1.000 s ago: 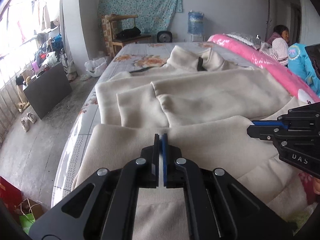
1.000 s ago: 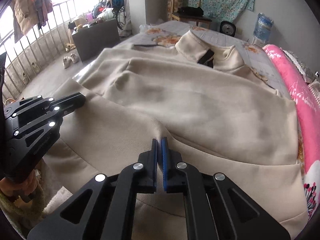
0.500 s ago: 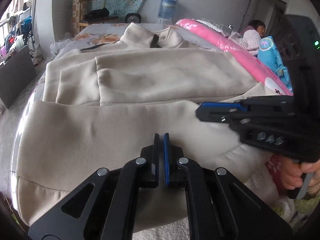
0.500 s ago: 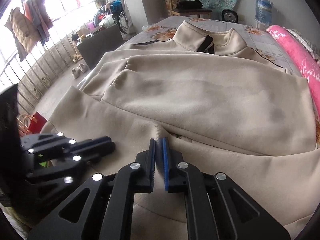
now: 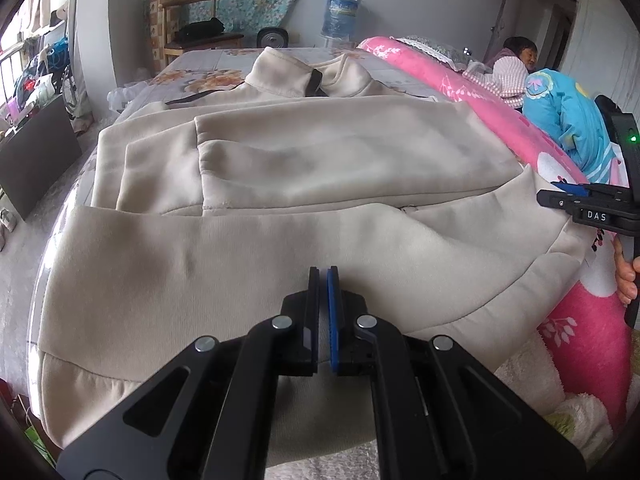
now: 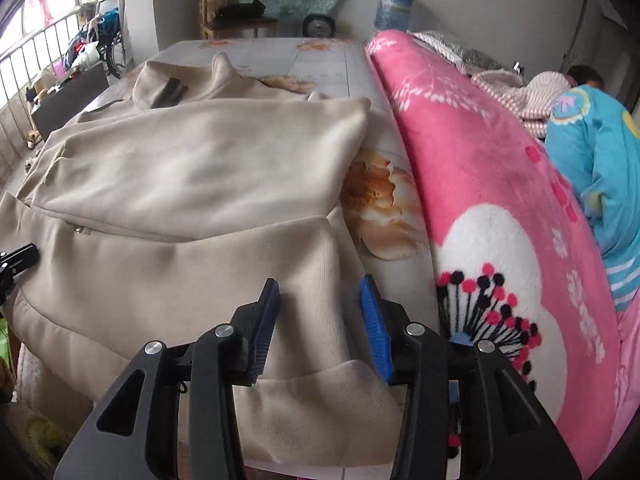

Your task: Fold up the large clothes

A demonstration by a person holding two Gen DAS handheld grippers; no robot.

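- Beige garment (image 5: 304,168), a large coat or jacket, lies spread over the floral bedsheet (image 6: 384,200); its collar (image 5: 288,76) is at the far end, its sleeves are folded across the body, and its lower part is doubled up toward the near edge of the bed.
- Left gripper (image 5: 323,276) hangs above the folded lower panel with its jaws together; whether any cloth is pinched between them I cannot tell.
- Right gripper (image 6: 320,292) stands over the garment's near right corner; its jaws have just been opening and now stand apart, with the cloth's edge showing between them but not pressed by the pads.
- A rolled pink blanket (image 6: 492,184) runs along the right side of the bed, just beside the garment's right edge.
- Beyond the blanket a person in a striped top (image 5: 508,76) lies next to blue clothing (image 5: 568,120).
- At the far wall stand a wooden chair (image 5: 188,24) with a dark bundle on it, a small fan (image 5: 274,36), and a blue water jug (image 5: 340,12).
- A dark low table (image 5: 36,152) sits on the floor to the left of the bed.
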